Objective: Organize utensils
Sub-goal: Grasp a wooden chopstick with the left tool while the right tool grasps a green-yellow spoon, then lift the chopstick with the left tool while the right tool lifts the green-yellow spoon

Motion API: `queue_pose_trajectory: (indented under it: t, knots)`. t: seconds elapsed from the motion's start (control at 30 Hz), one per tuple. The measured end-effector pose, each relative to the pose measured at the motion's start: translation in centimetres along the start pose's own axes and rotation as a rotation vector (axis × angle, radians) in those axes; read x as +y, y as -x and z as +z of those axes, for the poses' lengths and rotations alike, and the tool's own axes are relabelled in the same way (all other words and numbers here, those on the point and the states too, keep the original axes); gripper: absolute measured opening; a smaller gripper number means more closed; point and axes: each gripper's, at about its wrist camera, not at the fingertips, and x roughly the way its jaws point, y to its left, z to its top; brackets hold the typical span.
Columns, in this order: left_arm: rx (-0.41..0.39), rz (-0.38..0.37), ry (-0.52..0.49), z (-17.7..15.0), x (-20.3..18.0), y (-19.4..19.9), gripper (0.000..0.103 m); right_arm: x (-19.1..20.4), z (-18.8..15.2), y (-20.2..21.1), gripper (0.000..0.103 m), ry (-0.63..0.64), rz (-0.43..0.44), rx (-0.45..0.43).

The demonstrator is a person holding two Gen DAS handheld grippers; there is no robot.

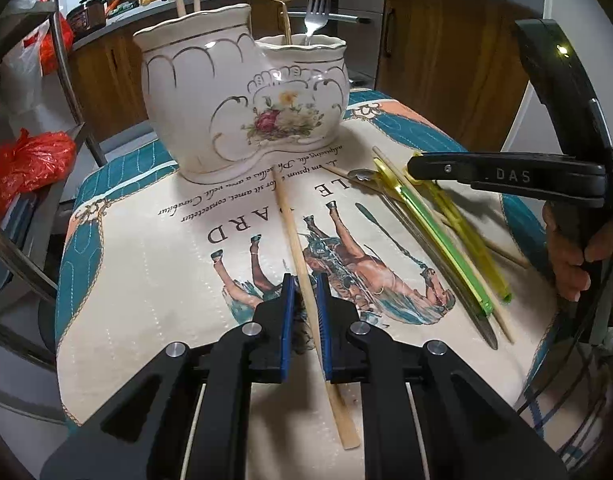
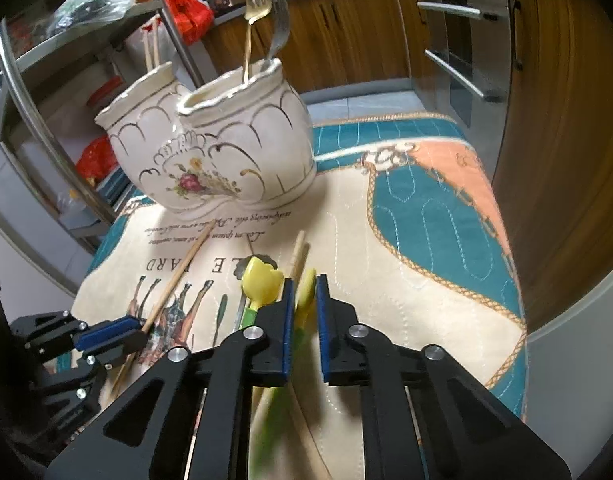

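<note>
Utensils: loose pile point(image 1: 446, 216) lies on the table's printed cloth point(image 1: 146, 264), right of the ceramic holder point(image 1: 242, 104). Left gripper point(image 1: 306, 308) jaws pinch a wooden chopstick point(image 1: 294, 236). Right gripper point(image 2: 305, 308) jaws pinch a yellow-green plastic utensil point(image 2: 305, 294).

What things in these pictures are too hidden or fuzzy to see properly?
- Left wrist view: the lower ends of the forks and sticks sit hidden inside the ceramic holder.
- Right wrist view: the yellow-green utensil between the right gripper pads is smeared by motion blur.
- Right wrist view: the left gripper hides part of its chopstick.
</note>
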Motion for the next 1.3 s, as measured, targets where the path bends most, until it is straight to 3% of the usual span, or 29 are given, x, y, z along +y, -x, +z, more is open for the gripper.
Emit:
queue_pose_trajectory:
  t: [0.3, 0.4, 0.7, 0.83, 0.93, 1.07, 1.3]
  knots:
    - [-0.001, 0.01, 0.027, 0.1, -0.3, -0.8, 0.012, 1.6, 0.2, 3.4, 0.007, 0.086, -0.063, -0.125]
    - [-0.023, 0.028, 0.021, 0.1, -0.1, -1.0, 0.007, 2.0, 0.1, 4.6, 0.007, 0.105, -0.072, -0.167]
    - [-0.12, -0.045, 0.055, -0.3, 2.0, 0.6, 0.006, 3.4, 0.2, 8.0, 0.006, 0.15, -0.076, -0.278]
    - [-0.116, -0.045, 0.036, -0.3, 2.6, 1.0, 0.006, 3.9, 0.5, 8.8, 0.006, 0.16, -0.07, -0.297]
    - [-0.066, -0.052, -0.002, -0.4, 2.1, 1.0, 0.006, 4.5, 0.6, 9.3, 0.006, 0.173, -0.064, -0.307]
    - [0.068, -0.036, -0.103, -0.8, 1.1, 0.1, 0.006, 4.9, 0.6, 9.7, 0.006, 0.18, -0.06, -0.312]
    - [0.103, -0.028, -0.134, -0.7, 0.9, 0.1, 0.007, 5.3, 0.8, 10.2, 0.006, 0.187, -0.046, -0.327]
